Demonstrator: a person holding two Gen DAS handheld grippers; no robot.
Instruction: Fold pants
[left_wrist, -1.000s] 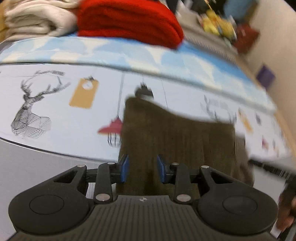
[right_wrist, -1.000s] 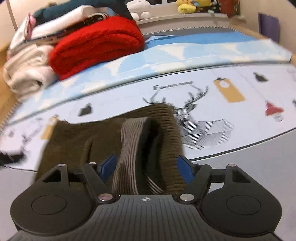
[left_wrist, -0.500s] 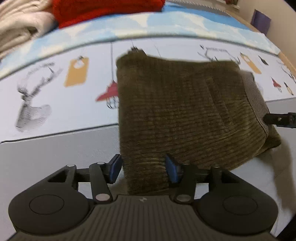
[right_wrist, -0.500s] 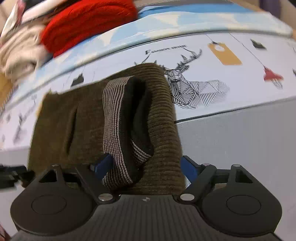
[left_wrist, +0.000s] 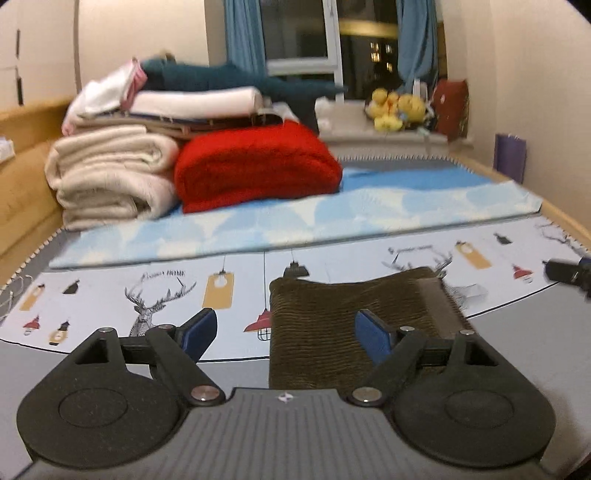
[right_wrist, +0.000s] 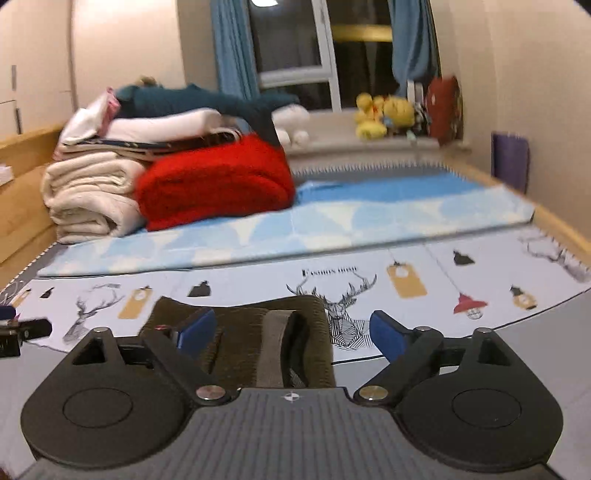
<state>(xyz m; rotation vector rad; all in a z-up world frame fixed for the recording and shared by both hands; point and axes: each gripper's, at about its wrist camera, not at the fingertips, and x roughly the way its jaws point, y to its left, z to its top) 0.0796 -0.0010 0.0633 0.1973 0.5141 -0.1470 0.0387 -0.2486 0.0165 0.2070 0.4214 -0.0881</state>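
The olive-brown corduroy pants (left_wrist: 332, 317) lie folded into a compact rectangle on the printed bed sheet (left_wrist: 147, 295), reaching onto the grey cover. In the right wrist view the pants (right_wrist: 251, 332) show their striped waistband lining (right_wrist: 273, 347) at the open end. My left gripper (left_wrist: 284, 334) is open and empty, raised behind the pants' left edge. My right gripper (right_wrist: 291, 334) is open and empty, raised behind the waistband end. The right gripper's tip (left_wrist: 565, 273) shows at the far right of the left wrist view; the left gripper's tip (right_wrist: 22, 332) shows at the right wrist view's left edge.
A red folded blanket (left_wrist: 255, 166) and a stack of cream and white linens (left_wrist: 110, 173) sit at the back left on a light blue mat (left_wrist: 369, 214). Plush toys (left_wrist: 395, 107) line the windowsill. A wooden bed frame (left_wrist: 22, 184) runs along the left.
Both grippers opened wide, let go of the pants and pulled back and up. The folded pants now lie flat on the sheet.
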